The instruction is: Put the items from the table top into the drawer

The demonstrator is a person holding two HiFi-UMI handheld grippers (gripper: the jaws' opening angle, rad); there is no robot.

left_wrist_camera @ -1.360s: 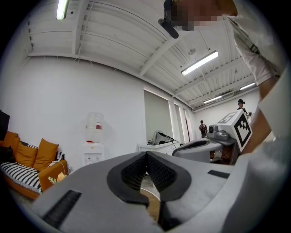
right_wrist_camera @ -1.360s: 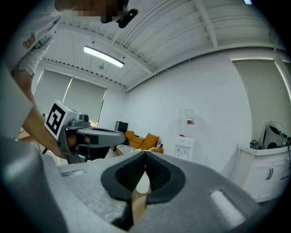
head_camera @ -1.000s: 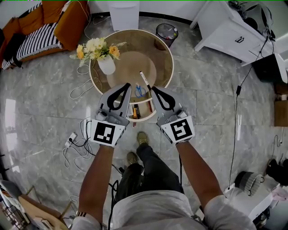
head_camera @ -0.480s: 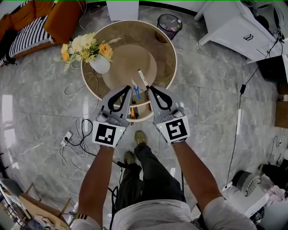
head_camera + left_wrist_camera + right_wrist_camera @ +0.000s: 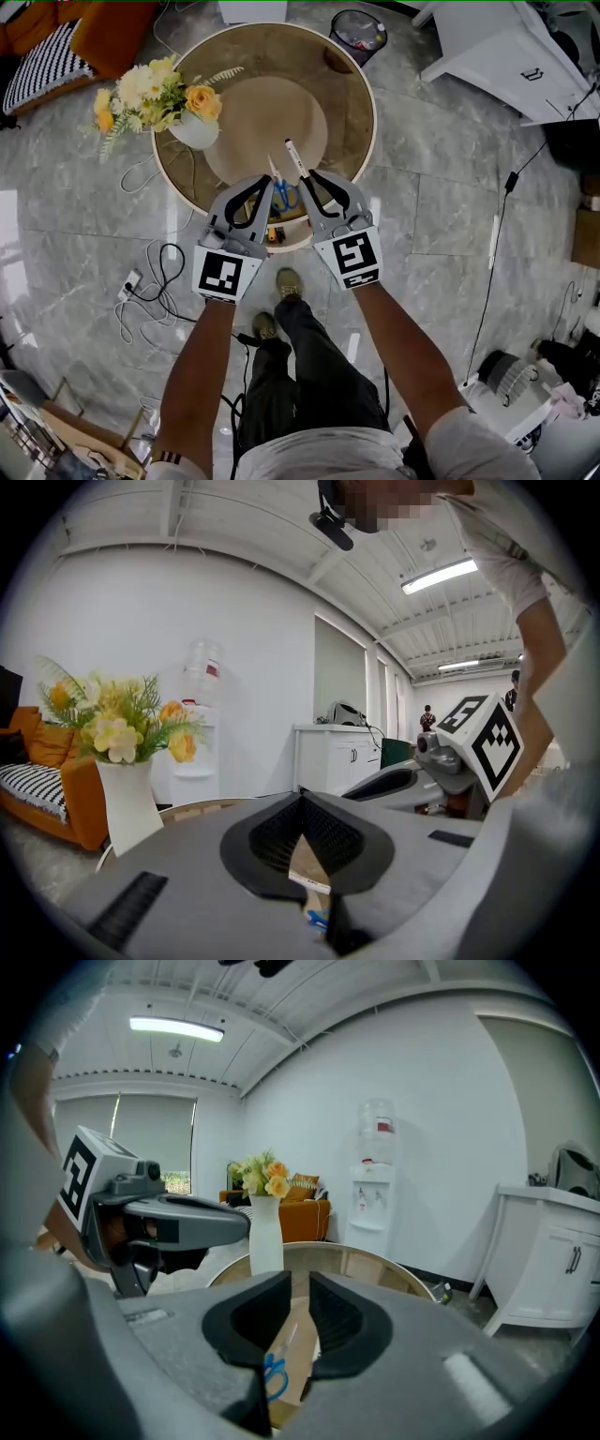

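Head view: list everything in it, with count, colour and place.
Round table: one, brown with pale rim, upper middle.
Vase: one, white, holding yellow and cream flowers, table's left edge.
Pen: one, white, on the table ahead of the claws.
Scissors: one pair, blue handles, on the table between the claw tips.
Drawer: one, pale, open under the table's near edge.
Bin: one, black, floor beyond the table.
Cabinet: one, white, upper right.
Sofa: one, orange, upper left.
Cables: a tangle, black and white, floor at left.
Left claw: one, grey, shut, empty.
Right claw: one, grey, its jaws have just been opening, nothing between them.
Forearms: two, bare, lower middle.
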